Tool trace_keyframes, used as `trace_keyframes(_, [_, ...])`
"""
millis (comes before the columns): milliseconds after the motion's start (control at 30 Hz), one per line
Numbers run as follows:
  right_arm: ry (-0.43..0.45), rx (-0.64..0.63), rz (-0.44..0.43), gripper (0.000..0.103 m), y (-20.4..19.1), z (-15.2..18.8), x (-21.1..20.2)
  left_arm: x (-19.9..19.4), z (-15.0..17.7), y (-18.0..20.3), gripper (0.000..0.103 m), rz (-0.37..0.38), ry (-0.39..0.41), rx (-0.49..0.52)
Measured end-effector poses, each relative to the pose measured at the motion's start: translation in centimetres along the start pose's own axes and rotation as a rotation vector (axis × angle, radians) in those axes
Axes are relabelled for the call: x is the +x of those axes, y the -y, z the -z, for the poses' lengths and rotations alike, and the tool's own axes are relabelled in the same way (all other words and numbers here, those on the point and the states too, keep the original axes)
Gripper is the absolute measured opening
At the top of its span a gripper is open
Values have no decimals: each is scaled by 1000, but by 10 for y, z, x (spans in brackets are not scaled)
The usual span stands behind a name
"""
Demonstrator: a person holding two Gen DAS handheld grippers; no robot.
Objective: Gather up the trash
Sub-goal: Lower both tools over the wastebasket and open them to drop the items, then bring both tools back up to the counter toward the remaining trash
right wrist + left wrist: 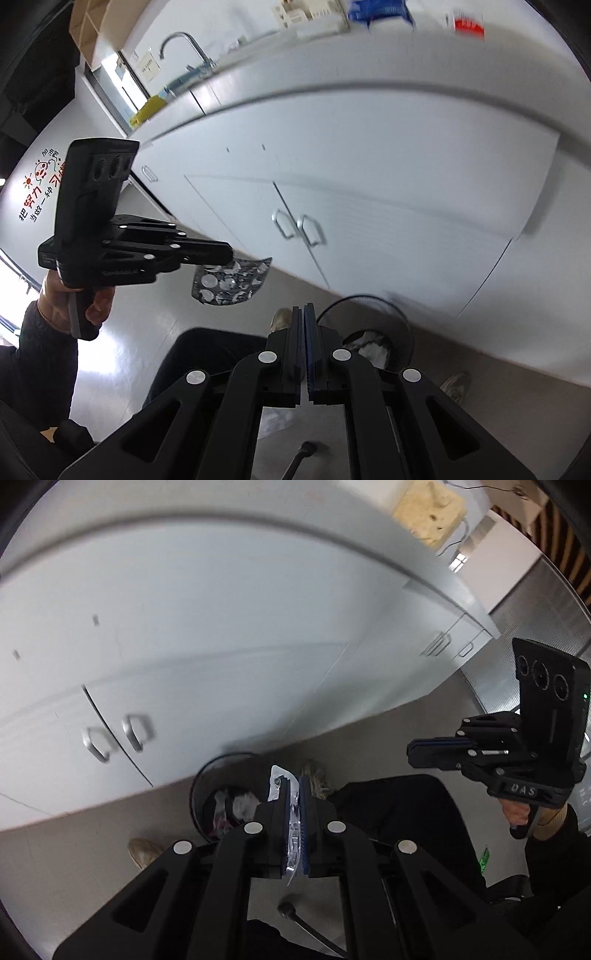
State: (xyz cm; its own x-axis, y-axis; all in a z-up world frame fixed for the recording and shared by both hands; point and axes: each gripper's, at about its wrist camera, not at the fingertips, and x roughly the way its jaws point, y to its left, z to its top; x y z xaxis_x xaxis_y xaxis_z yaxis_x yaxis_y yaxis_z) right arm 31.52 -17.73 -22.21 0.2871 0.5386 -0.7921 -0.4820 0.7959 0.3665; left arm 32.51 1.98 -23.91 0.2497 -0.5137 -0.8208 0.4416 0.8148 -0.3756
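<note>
Your L gripper [294, 812] is clamped on a blister pack [231, 280]; pack sticks out past the tips, long axis along the fingers. Bin [221, 794] sits on the floor by the cabinet [184, 646], just below-left of the pack, so L is nearer. R gripper [303, 328] pinched shut w/ nothing in it; bin lies to its right.

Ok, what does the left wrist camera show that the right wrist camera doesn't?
Left wrist only: the right claw seen from the side, shut and empty, and a yellow sponge on the counter.

Right wrist only: the flat face of the blister pack hanging from the left claw, plus the faucet.

Both: the bin with crumpled trash inside, white cabinet doors, and the person's shoes.
</note>
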Motion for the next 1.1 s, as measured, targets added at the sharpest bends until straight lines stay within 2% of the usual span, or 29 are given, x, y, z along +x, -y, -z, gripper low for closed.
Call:
trace_keyframes(100, [-63,3,6,7,12,5,29,42,3,-13,6,40,-65,-21])
trace_keyframes(167, [-94,18,1,12,21,7,44,67,4,-19,6,54,-117,-37])
trace_keyframes(267, [-113,22,9,31,34,10,55,99,4,-28,6,40,-171,-47])
trace_keyframes(300, [-117,20,18,41,39,10,59,110,3,-32,6,30,-183,-53])
trace_keyframes(400, [-127,24,21,46,50,6,63,132,1,-34,7,28,-217,-50])
trace_keyframes(433, [-126,23,25,56,54,4,63,140,-1,-36,8,19,-226,-57])
trace_keyframes(467, [-121,23,32,62,56,2,62,145,-1,-37,24,1,-225,-56])
trace_keyframes(500, [-112,23,41,74,58,2,59,147,-3,-39,64,-30,-218,-57])
trace_keyframes(533, [-106,22,41,79,59,0,56,146,-3,-41,80,-47,-209,-68])
trace_keyframes(567, [-101,20,35,80,60,0,57,146,-4,-44,87,-40,-200,-88])
trace_keyframes(600, [-98,18,29,84,61,0,54,144,-5,-46,87,0,-195,-112])
trace_keyframes(633, [-96,15,33,89,62,-1,52,143,-6,-47,88,8,-191,-117])
trace_keyframes(700, [-87,8,56,92,63,-3,49,142,-6,-47,93,-37,-202,-105])
trace_keyframes(867, [-100,-9,63,94,62,-4,46,133,-6,-46,98,-40,-204,-114])
trace_keyframes(1100, [-81,-29,54,94,55,-6,32,117,-12,-39,98,-42,-178,-94])
